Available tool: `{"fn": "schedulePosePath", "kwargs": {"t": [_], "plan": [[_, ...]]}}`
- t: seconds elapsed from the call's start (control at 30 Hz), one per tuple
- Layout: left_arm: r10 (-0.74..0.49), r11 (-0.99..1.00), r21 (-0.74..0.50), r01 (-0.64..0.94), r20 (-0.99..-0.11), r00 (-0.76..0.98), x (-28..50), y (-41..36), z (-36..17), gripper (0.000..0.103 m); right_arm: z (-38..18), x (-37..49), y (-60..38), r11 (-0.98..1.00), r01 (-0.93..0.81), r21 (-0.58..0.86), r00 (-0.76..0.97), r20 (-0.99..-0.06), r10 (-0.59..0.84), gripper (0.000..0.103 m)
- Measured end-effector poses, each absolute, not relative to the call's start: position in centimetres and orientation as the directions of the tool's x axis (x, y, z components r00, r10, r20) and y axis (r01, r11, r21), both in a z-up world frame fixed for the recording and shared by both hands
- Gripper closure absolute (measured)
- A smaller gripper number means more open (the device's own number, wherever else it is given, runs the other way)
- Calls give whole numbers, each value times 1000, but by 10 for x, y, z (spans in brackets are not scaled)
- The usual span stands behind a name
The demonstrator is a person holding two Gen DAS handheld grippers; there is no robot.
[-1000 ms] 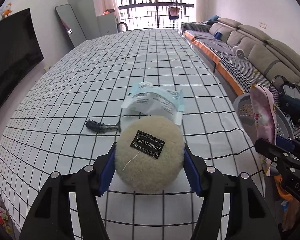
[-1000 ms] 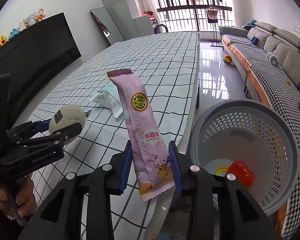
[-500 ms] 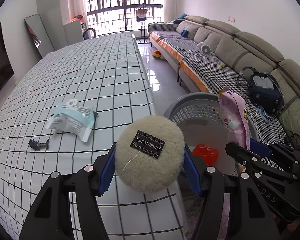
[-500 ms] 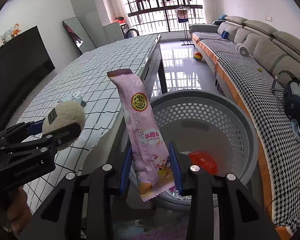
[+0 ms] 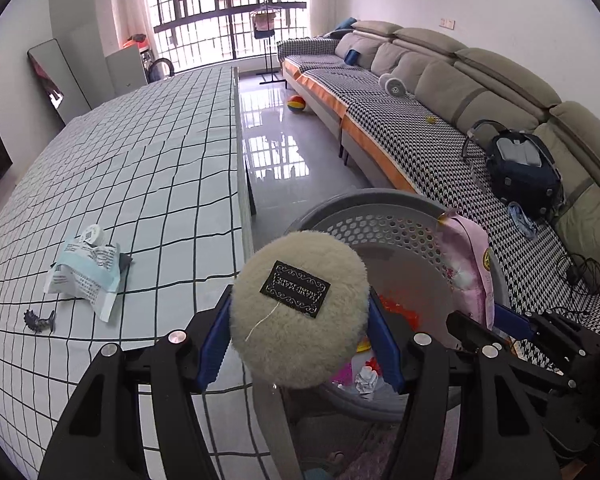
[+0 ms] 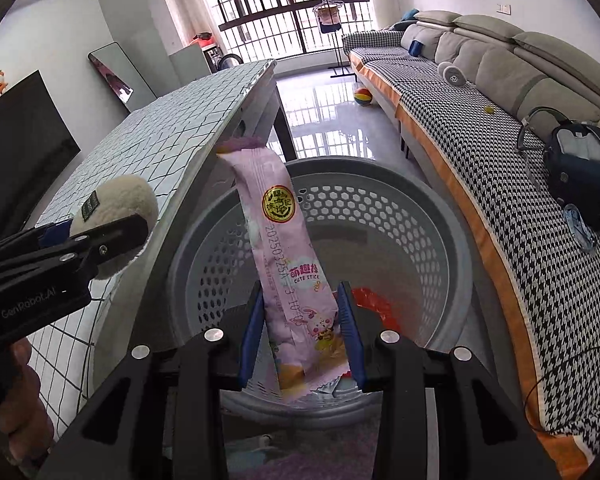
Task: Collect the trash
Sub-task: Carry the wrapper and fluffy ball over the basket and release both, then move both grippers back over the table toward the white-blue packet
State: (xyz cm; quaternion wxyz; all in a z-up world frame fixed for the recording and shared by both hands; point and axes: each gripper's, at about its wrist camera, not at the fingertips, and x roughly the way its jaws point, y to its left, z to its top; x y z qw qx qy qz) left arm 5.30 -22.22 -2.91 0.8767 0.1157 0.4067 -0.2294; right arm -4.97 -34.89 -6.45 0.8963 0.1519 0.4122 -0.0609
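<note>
- Trash on the checked tablecloth [image 5: 148, 168], at 9 o'clock in the left wrist view: a crumpled white-and-blue packet [image 5: 85, 271] and, near it, a small dark scrap [image 5: 39, 321].
- Left gripper [image 5: 300, 326] is clenched on a round cream puff [image 5: 299, 312] with a black label, held at the table edge, beside the basket rim.
- Grey perforated basket [image 6: 428, 216] stands on the floor just beside the table, red trash [image 6: 374, 306] lying in its bottom.
- Right gripper [image 6: 300, 338] grasps a pink snack wrapper [image 6: 286, 264] upright over the basket opening.
- Houndstooth sofa [image 6: 500, 152] runs along at 3 o'clock, a dark backpack [image 6: 580, 170] resting on it.
</note>
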Motion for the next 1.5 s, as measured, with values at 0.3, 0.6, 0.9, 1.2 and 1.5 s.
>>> {"fn": "schedulePosePath", "kwargs": {"t": [0.3, 0.6, 0.9, 1.2, 1.5], "plan": [[-297, 880, -2, 475, -783, 546, 60, -228, -44, 30, -72, -48, -361, 945, 261, 196, 649, -761, -22, 57], [-299, 889, -5, 458, -764, 572, 56, -221, -36, 23, -68, -53, -366, 941, 274, 201, 666, -745, -35, 45], [-295, 895, -10, 445, -762, 577, 55, -211, -37, 23, -68, -53, -353, 944, 267, 192, 660, -751, -33, 45], [-291, 901, -12, 434, -760, 581, 54, -201, -37, 22, -67, -52, -343, 948, 262, 178, 653, -756, -38, 45], [-282, 912, -19, 410, -755, 593, 53, -186, -32, 19, -62, -50, -330, 955, 247, 166, 655, -754, -38, 41]]}}
